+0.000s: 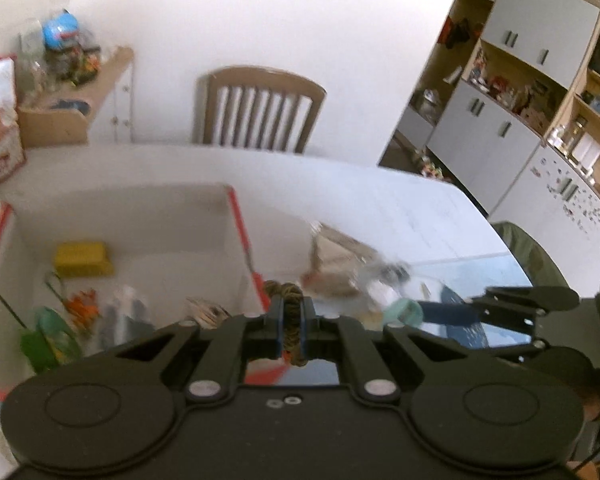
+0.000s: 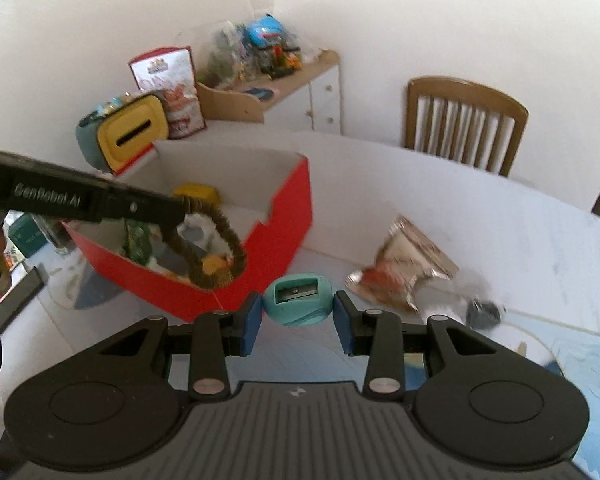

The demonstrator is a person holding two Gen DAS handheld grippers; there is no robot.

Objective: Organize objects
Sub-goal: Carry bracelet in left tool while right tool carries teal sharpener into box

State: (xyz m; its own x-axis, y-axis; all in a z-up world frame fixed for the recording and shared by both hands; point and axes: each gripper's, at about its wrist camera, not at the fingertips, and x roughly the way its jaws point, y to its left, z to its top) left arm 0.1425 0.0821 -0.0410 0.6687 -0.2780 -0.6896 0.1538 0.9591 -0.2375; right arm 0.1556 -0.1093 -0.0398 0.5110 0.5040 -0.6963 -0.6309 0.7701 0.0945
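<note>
My left gripper [image 1: 291,322] is shut on a brown braided bracelet [image 1: 291,312]. In the right wrist view the left gripper [image 2: 176,210] reaches in from the left and the bracelet [image 2: 220,244] hangs as a loop over the near wall of the red box [image 2: 288,216]. My right gripper [image 2: 298,312] is shut on a teal pencil sharpener [image 2: 299,299], held just above the table beside the box's corner. From the left wrist view the right gripper [image 1: 420,312] comes in from the right with the sharpener [image 1: 405,311]. The box [image 1: 240,220] holds a yellow block [image 1: 82,259] and several small items.
A crumpled foil snack wrapper [image 2: 406,266] and a small dark object [image 2: 485,310] lie on the white table [image 2: 500,224] right of the box. A yellow-and-teal case [image 2: 124,132] and snack bags stand behind the box. A wooden chair [image 2: 464,124] is at the far side.
</note>
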